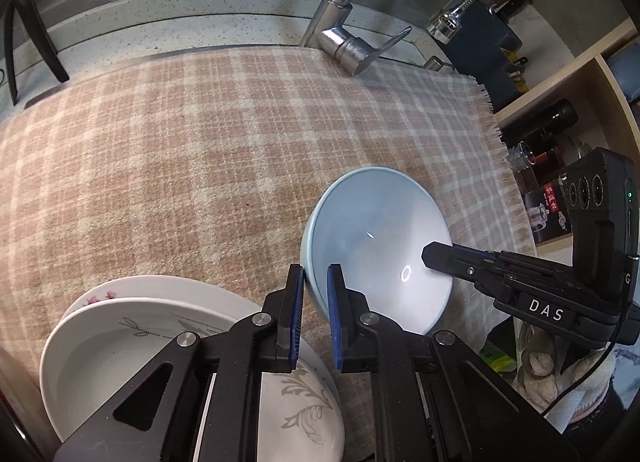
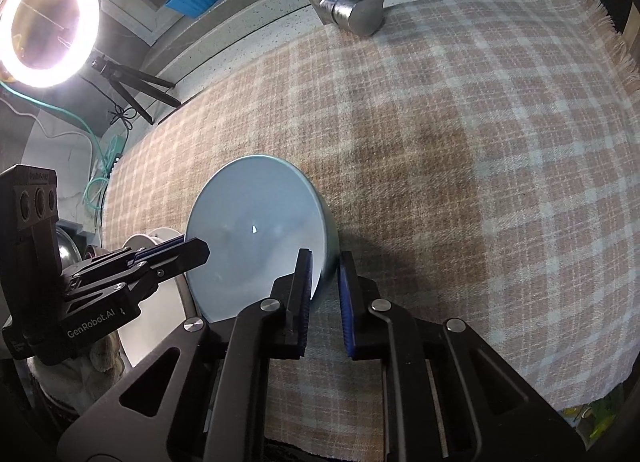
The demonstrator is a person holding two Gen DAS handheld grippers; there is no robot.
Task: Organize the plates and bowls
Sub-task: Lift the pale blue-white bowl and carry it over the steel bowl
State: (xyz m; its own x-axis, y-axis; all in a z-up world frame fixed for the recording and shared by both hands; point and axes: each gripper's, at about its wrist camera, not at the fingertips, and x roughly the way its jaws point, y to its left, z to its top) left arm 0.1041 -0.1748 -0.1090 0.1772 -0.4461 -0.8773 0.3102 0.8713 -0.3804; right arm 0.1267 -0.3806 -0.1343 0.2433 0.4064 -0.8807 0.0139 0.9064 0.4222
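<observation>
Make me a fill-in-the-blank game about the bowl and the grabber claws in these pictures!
1. Both grippers pinch the rim of a pale ____ ceramic bowl.
2. The bowl is over a ____ checked cloth.
3. Under the left gripper sit white plates decorated with ____ patterns.
4. The right gripper has one finger ____ the bowl and one outside.

Missing words: blue; brown; leaf; inside

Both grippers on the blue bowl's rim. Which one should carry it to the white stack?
Probably left. The left gripper pinches the bowl's rim right beside the white stack; the right gripper holds the far side.
</observation>
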